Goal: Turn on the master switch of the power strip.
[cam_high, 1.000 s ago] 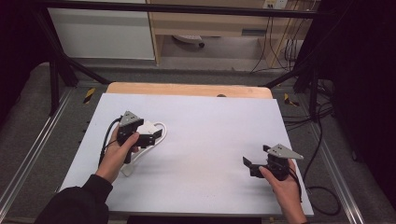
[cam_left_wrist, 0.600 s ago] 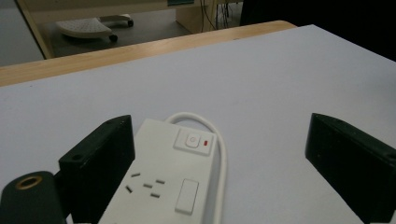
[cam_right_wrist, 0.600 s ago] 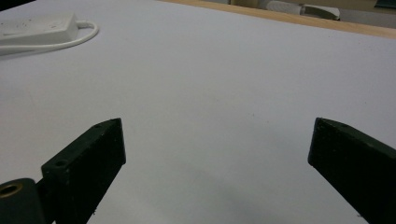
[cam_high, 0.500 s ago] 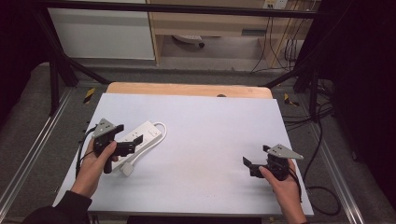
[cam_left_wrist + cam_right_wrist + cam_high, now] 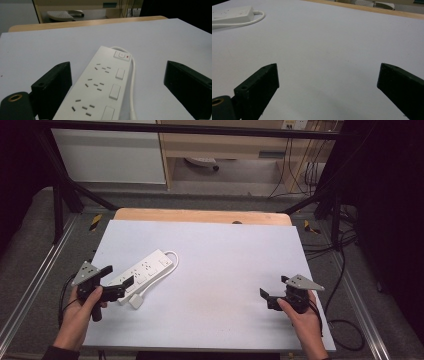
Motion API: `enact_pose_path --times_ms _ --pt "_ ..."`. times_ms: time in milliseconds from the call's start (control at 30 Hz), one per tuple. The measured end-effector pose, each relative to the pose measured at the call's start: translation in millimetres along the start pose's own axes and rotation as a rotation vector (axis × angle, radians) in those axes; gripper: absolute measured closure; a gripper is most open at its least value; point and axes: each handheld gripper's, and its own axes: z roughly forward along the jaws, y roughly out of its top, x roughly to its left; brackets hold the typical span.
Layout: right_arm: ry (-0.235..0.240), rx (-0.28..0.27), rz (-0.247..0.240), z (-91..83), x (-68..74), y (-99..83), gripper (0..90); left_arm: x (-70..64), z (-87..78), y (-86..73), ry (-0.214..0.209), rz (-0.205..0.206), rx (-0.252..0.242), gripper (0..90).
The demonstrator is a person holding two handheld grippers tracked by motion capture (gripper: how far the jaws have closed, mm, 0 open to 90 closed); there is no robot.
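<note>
Since 1 second ago, the left gripper has pulled back off the white power strip, which lies on the table's left side. Its jaws are wide apart, holding nothing. Over on the other side, the right gripper gapes apart too.

White power strip with red light, black jaws, pale grey table.

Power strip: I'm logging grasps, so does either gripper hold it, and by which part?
Nothing is held. The left gripper stands open around the power strip; the right gripper is open over bare table.
</note>
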Motion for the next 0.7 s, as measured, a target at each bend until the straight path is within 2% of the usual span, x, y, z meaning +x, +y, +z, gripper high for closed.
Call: enact_pose_path --times_ms 133,300,500,700 --pt "0.0 0.002 -0.002 0.1 0.0 -0.1 4.2 8.4 -9.4 -12.0 0.021 -0.034 -0.005 8.0" --pt "-0.003 0.003 0.001 0.9 -0.6 -0.5 4.0 15.7 -16.4 -27.4 0.034 -0.055 -0.001 8.2" --pt "-0.009 0.002 0.003 0.6 -1.6 -0.9 4.0 16.8 -21.2 -35.8 0.037 -0.043 0.005 8.3" --pt "-0.007 0.006 0.003 0.6 -1.7 -1.6 3.7 11.9 -23.0 -41.4 0.026 -0.012 0.031 8.1"
